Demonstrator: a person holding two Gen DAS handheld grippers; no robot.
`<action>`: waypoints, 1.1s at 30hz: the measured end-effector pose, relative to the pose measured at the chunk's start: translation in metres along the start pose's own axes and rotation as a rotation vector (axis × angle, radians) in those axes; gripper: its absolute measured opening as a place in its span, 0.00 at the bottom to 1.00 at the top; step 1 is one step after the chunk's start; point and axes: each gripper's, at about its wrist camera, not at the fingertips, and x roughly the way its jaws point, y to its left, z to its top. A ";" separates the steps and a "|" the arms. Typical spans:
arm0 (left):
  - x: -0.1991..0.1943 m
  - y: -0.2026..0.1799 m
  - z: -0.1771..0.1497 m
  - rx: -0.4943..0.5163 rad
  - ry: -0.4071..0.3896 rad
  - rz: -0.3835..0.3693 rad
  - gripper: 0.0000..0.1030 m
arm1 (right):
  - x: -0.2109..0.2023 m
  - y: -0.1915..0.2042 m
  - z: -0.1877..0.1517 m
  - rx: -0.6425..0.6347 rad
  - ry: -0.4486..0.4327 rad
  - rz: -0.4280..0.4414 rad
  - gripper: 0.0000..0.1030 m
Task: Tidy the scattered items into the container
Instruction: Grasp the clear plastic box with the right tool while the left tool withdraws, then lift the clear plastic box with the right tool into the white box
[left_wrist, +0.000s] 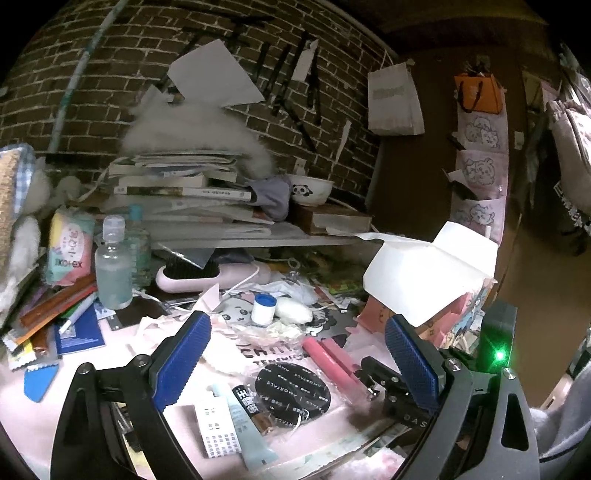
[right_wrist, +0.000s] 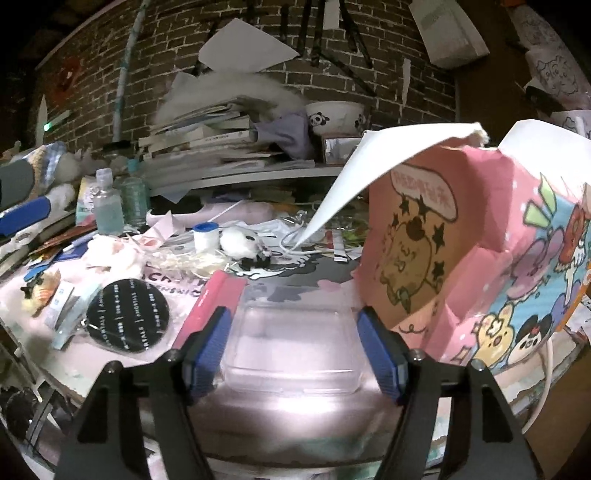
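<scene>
Right gripper (right_wrist: 291, 345) pinches a clear, glossy plastic case (right_wrist: 291, 339) beside the pink cartoon cardboard box (right_wrist: 461, 258). Left gripper (left_wrist: 299, 363) hovers spread wide over a round black pouch (left_wrist: 295, 391)

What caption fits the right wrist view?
Right tongs straddle a clear plastic case beside the open pink cartoon box.

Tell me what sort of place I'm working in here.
Most likely a cluttered desk in someone's bedroom or dorm: a stack of books against a brick wall, toiletry bottles, and a cartoon-printed pink box among scattered cosmetics.
</scene>
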 end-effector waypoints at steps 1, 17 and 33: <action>-0.001 0.000 0.000 -0.001 -0.002 -0.001 0.92 | -0.001 0.000 0.000 0.000 -0.006 0.000 0.66; -0.025 0.010 0.003 -0.017 -0.056 0.044 0.92 | -0.024 0.043 0.023 -0.060 -0.115 0.195 0.66; -0.040 0.026 0.007 -0.053 -0.087 0.115 0.92 | -0.061 0.039 0.082 -0.154 -0.290 0.184 0.66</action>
